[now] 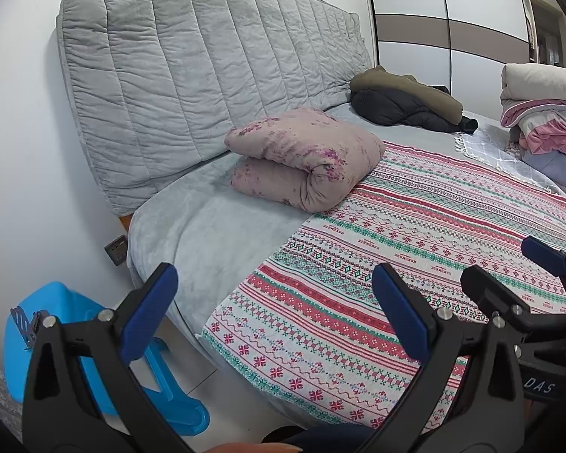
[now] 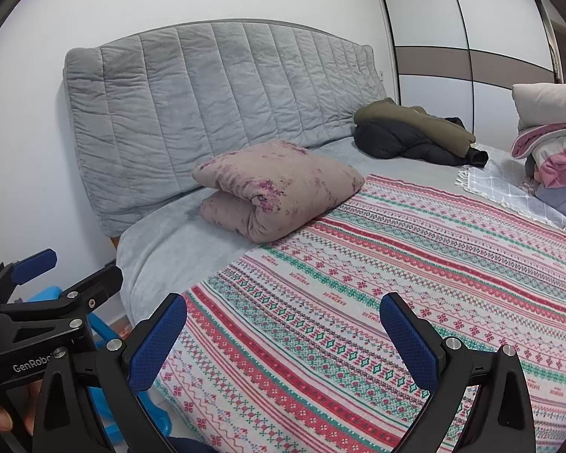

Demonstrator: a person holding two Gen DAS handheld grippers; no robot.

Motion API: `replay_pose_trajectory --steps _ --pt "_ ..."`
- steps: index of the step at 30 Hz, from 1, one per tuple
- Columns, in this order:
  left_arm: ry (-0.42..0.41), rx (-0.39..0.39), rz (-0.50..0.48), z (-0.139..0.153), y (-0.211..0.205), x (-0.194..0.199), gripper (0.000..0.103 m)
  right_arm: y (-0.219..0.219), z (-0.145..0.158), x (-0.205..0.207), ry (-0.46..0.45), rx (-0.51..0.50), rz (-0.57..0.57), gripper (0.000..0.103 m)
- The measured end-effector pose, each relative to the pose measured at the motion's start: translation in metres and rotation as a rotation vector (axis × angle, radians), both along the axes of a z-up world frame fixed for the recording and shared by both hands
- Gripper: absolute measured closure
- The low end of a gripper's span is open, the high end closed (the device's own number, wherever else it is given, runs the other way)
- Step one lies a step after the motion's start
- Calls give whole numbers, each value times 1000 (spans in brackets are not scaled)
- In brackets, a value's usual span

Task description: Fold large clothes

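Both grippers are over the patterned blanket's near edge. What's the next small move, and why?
Probably lower the left gripper onto the near-left corner of the patterned blanket. Both it and the right gripper are open and empty, and the blanket lies flat, unfolded.

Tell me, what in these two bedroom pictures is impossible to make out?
- Dark puffy jacket pile: garment count unclear; bunched, far away in both views.
- Stack of folded pink and white bedding: cut off by the right edge in both views.
- Blue plastic stool: left view, partly behind the left gripper; mostly hidden in the right view.
- Woven text on the red and green patterned blanket: too small.
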State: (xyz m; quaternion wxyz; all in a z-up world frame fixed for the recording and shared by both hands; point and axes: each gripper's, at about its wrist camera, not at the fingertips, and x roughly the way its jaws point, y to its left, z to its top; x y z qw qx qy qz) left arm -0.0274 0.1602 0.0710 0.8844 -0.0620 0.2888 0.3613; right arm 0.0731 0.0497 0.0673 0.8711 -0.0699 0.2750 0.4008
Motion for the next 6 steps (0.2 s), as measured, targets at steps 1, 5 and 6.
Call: replay_pose_trajectory --steps 1,5,6 --pt "0 -1 0 0 0 0 1 0 0 0 0 0 1 0" --pt "0 -4 2 0 -1 0 1 0 0 0 3 1 0 0" --pt "1 -5 2 0 -1 0 1 0 -1 0 3 0 1 0"
